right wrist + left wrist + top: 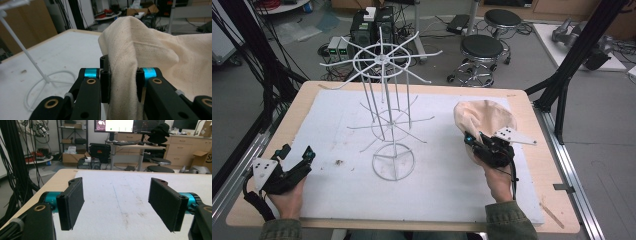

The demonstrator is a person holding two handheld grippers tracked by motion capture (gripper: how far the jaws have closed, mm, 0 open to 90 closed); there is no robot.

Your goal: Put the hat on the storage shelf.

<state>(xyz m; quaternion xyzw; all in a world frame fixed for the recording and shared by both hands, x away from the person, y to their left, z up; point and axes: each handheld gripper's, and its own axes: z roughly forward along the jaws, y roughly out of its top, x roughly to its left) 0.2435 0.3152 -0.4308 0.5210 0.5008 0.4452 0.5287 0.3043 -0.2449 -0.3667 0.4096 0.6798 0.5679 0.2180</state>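
Over on the tabletop (272,125), the right gripper (477,145) has its jaws pinched tight on a fold of cream cloth (155,52), while the left gripper (294,160) rests wide open, holding nothing.

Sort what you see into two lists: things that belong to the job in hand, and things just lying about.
In the job:
- cloth, pinched in the right claw
- wire rack, likely where the cloth goes
- left claw, open and waiting

Lying about:
- stools on the floor
- white mat, just the work surface
- monitor behind
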